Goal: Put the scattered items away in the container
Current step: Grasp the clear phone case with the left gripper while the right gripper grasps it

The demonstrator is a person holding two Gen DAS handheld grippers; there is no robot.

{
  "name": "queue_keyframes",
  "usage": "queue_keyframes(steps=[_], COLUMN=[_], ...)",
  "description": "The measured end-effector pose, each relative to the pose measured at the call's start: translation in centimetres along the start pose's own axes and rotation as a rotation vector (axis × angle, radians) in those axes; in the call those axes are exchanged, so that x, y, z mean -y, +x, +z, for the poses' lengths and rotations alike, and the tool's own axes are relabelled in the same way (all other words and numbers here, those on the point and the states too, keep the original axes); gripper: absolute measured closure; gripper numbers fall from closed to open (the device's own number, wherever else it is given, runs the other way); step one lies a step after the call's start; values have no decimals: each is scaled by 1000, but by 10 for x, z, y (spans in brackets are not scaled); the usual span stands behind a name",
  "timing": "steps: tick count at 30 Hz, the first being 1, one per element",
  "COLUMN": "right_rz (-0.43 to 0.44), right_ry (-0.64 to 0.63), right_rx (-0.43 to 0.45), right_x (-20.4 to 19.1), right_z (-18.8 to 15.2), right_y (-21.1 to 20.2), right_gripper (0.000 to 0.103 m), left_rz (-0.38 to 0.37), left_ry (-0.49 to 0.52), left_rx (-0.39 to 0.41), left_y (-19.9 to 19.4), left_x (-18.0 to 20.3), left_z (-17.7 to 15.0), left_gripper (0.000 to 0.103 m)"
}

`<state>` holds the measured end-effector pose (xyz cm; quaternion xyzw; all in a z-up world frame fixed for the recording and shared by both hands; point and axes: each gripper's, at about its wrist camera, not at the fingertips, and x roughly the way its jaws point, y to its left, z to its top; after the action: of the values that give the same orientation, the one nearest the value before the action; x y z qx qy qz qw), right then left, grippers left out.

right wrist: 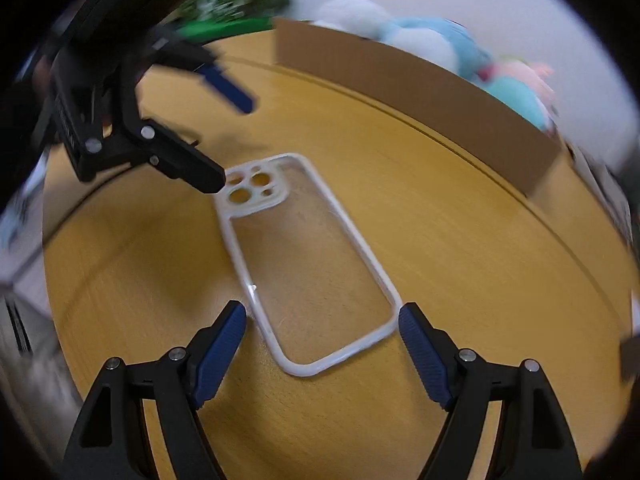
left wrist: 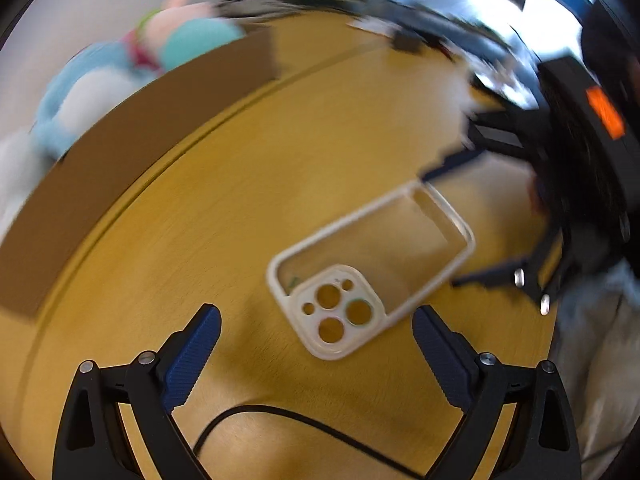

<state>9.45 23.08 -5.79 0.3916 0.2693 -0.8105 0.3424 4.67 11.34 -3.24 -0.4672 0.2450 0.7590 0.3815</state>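
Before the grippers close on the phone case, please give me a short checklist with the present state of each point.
1. Phone case lies flat on the table: ok.
2. Right gripper open, straddling the case's plain end: ok.
3. Left gripper open at the camera-cutout end: ok.
4. Pads touching the case: cannot tell, the pictures are blurred.
5. Cardboard box beyond the case, plush toys inside; free room: cannot tell.

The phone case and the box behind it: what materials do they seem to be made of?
The phone case looks like clear plastic with a soft, matte whitish rim, perhaps silicone: the wood grain of the table shows through its back. The box looks like plain brown cardboard, dull and unprinted; motion blur hides any finer texture.
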Motion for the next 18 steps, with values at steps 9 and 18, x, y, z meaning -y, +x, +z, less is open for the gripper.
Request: queue_keyframes(steps=[9, 18], right_rz=[275, 366], right_ry=[-222, -320], right_rx=[-45, -50], right_x=[27, 39], right_z=[20, 28], right_y=[21, 25], right_gripper=[24, 26], left_rz=[-130, -207], left_ry=[294, 335], left_rx=[-106, -47], left_y=[40, 27], left_x=[3, -4], left_z=[19, 21], left_gripper=[0, 16])
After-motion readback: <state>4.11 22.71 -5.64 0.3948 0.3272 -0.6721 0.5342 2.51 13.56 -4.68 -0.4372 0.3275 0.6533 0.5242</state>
